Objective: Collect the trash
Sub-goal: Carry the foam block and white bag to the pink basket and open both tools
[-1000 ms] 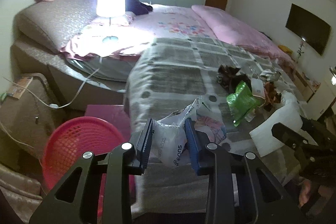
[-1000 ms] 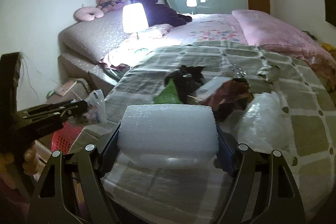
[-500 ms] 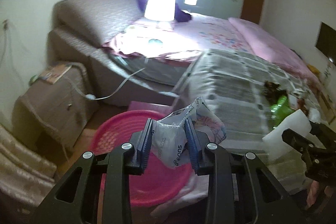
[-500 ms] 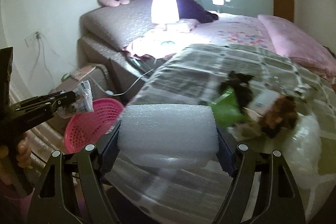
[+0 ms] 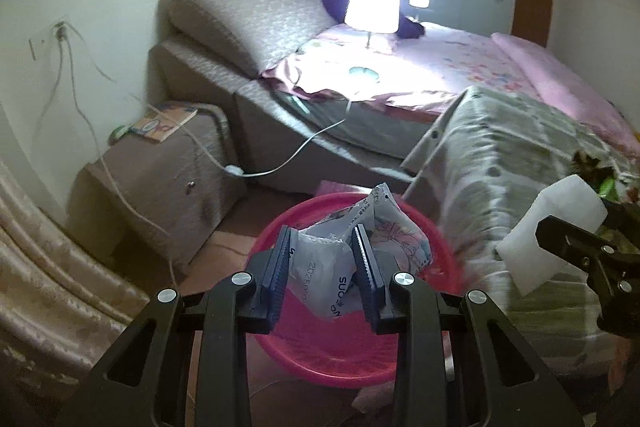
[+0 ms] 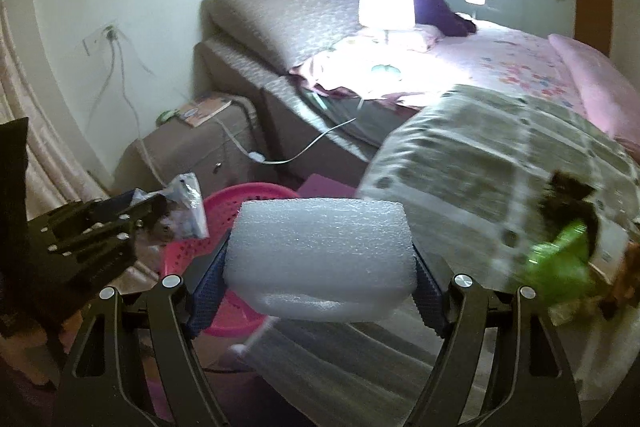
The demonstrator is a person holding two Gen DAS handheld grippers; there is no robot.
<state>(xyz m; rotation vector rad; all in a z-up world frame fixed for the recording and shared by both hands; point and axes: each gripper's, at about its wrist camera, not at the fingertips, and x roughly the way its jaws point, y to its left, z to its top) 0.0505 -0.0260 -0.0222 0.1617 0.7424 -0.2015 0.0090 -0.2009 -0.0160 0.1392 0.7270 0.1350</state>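
— Both tongs have swung away from the bed since a second ago; the red basket (image 5: 352,307), which sat off to the left of the left tongs (image 5: 325,269) then, now lies straight ahead of them and below.

— What are the left tongs carrying?

— A crumpled white wrapper (image 5: 344,259), pinched between the two blue pads, with its loose end sticking up past the tips. From the left wrist view it hangs over the middle of the basket, clear of the rim.

— And the right tongs (image 6: 320,263)?

— Spread wide and clamped on a white foam block (image 6: 320,259), its long axis running across from one finger to the other. The basket (image 6: 240,203) shows ahead of them and to their left, partly hidden behind the block, so I judge the block is not yet over the opening.

— So which hand drops first?

— The left, I would say. It is the nearer one and already above the basket; letting go should send the wrapper straight down. The right still needs to travel leftward and forward. Because the block is wide, it may catch the rim unless it is centred first.

— Anything left on the bed?

— Yes. To the right of the right tongs, on the checked blanket (image 6: 480,155), lie a green bag (image 6: 564,259) and some dark scraps (image 6: 568,191), blurred, so more trips look likely.
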